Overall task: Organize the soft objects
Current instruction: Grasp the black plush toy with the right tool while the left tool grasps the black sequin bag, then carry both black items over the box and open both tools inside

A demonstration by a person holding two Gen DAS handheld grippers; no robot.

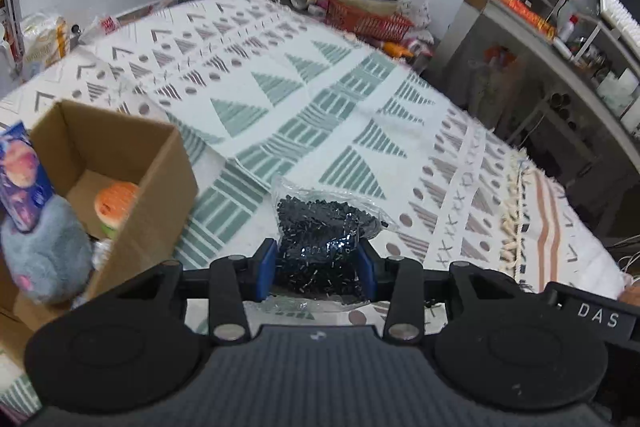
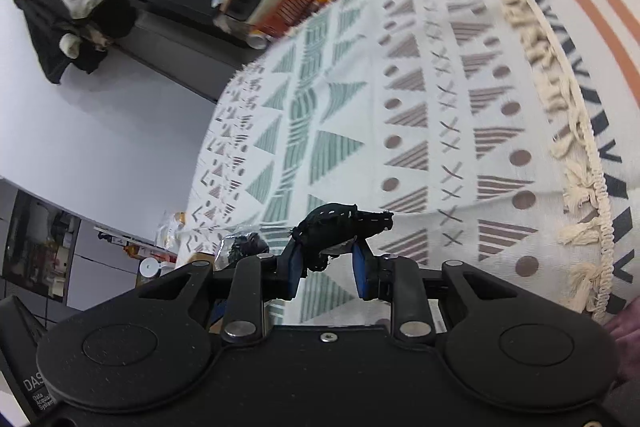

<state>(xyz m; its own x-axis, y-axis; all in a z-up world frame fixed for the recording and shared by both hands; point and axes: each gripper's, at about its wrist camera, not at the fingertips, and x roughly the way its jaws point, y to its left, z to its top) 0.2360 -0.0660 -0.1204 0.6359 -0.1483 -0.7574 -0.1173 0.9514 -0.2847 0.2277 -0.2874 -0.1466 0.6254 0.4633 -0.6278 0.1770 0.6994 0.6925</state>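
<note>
My left gripper [image 1: 316, 263] is shut on a clear plastic bag of small black beads [image 1: 320, 227], which bulges between the blue pads [image 1: 265, 269] low over the patterned cloth [image 1: 280, 87]. Just left of it stands an open cardboard box [image 1: 156, 167] holding an orange slice-shaped soft toy [image 1: 116, 205]. A grey plush [image 1: 48, 255] and a blue-purple packet [image 1: 22, 179] are at the box's near side. My right gripper [image 2: 328, 255] is shut on a black fabric piece with white stitching [image 2: 340, 221], held above the cloth [image 2: 400, 107]. The bead bag [image 2: 248, 247] shows at its left.
An orange basket stacked with bowls and clutter [image 1: 368, 11] sits at the table's far edge. A grey shelf unit with bottles [image 1: 560, 39] stands to the right. The cloth's cream fringe [image 1: 516, 215] marks its right border. Bags and packets [image 1: 44, 39] crowd the far left.
</note>
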